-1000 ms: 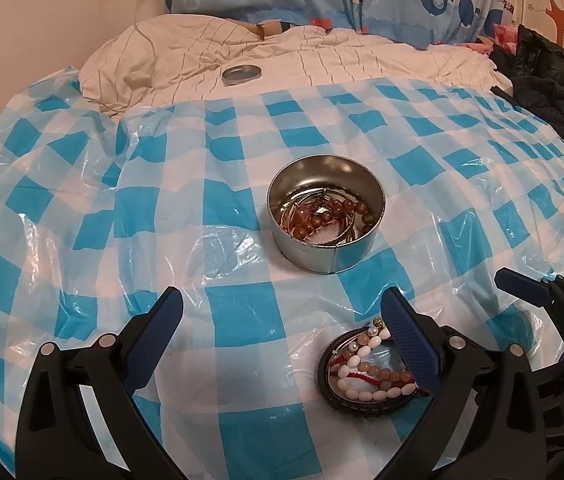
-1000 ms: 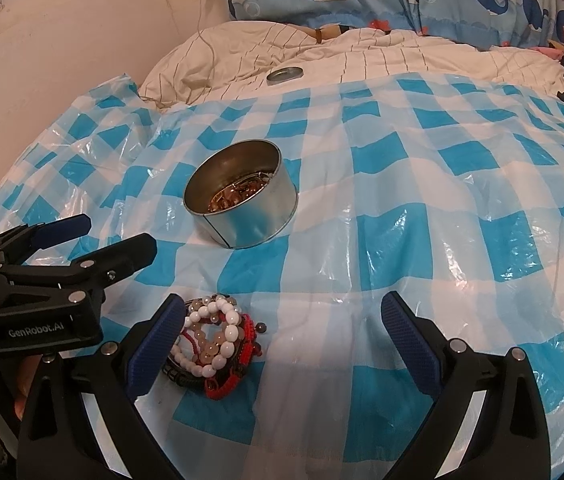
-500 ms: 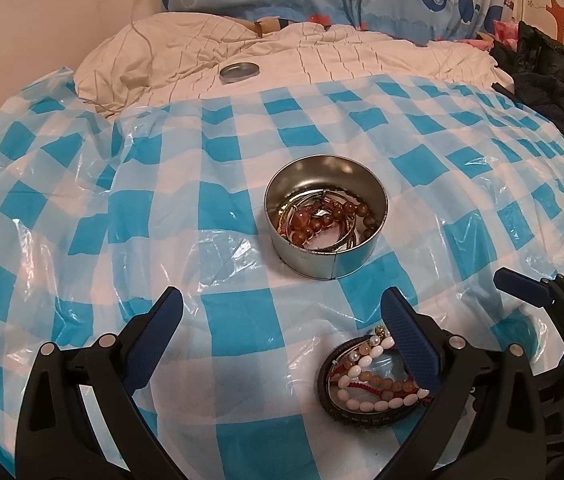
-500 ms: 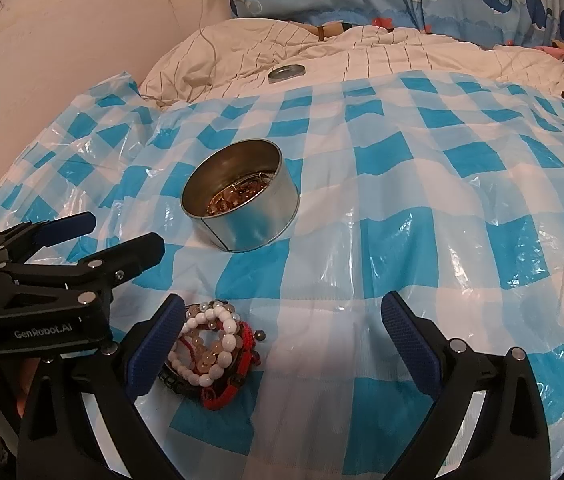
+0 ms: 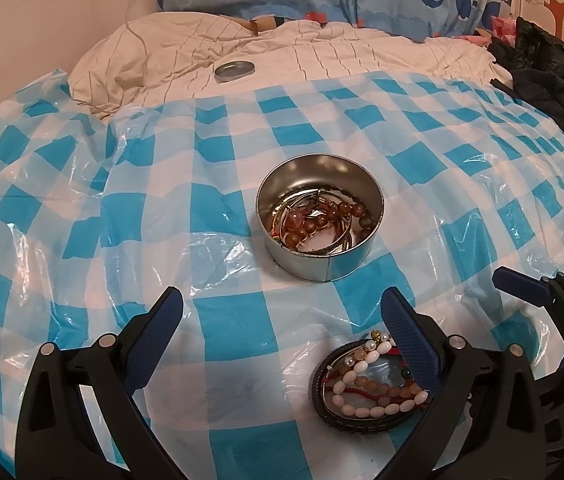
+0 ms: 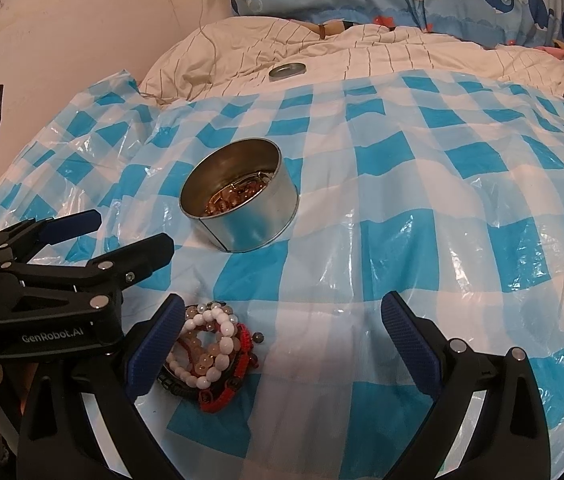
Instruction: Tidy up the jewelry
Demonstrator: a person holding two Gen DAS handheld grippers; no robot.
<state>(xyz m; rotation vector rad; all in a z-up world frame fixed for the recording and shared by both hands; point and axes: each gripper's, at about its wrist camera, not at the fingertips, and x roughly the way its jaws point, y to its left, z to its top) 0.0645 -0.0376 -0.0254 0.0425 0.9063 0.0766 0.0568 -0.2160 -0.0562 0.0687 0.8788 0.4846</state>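
Clearly readable "GenRobot.AI" on left gripper (image 6: 82, 240) body, right wrist view only. Both left and right gripper (image 6: 282, 344) spread apart, empty, near bracelet pile (image 5: 366, 384); beaded contents of tin (image 5: 320, 216) plainer from left wrist.

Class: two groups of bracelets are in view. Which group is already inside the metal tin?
The brown bead bracelets with thin bangles lie inside the tin; the white-and-red pile lies on the checked sheet.
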